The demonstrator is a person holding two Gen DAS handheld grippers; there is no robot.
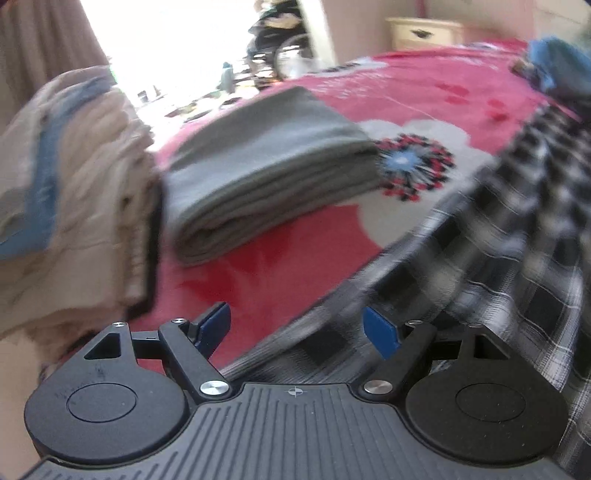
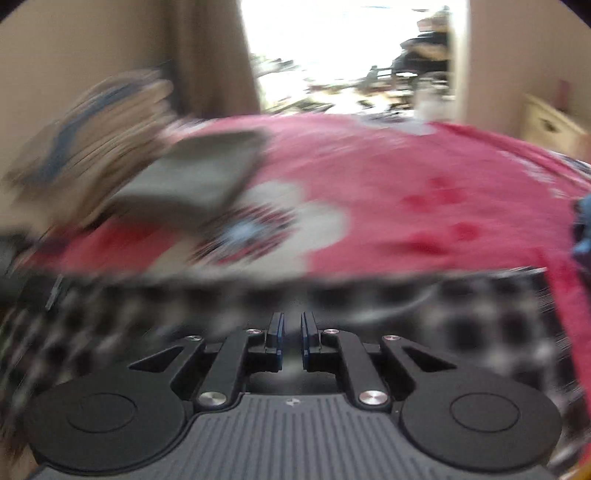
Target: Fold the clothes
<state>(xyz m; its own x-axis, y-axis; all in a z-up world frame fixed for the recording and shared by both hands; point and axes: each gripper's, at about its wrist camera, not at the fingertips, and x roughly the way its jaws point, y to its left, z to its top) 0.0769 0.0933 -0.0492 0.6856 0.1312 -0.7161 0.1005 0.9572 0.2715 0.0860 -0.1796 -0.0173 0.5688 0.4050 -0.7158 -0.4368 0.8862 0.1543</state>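
Observation:
A black-and-white plaid shirt [image 1: 498, 240] lies spread on the pink flowered bedspread [image 1: 424, 85]. My left gripper [image 1: 295, 317] is open just above the shirt's left edge, with nothing between its blue pads. In the right wrist view, which is blurred, the same plaid shirt [image 2: 461, 321] fills the lower picture. My right gripper [image 2: 291, 321] hovers low over it with its pads almost together. Whether any cloth is pinched between them I cannot tell. A folded grey garment [image 1: 266, 166] [image 2: 199, 173] lies farther back on the bed.
A stack of beige and blue folded clothes [image 1: 74, 184] [image 2: 110, 122] stands left of the grey garment. A crumpled blue garment [image 1: 561, 62] [image 2: 583, 229] lies at the bed's right side. A cream cabinet [image 1: 421, 33] and a bright doorway are behind the bed.

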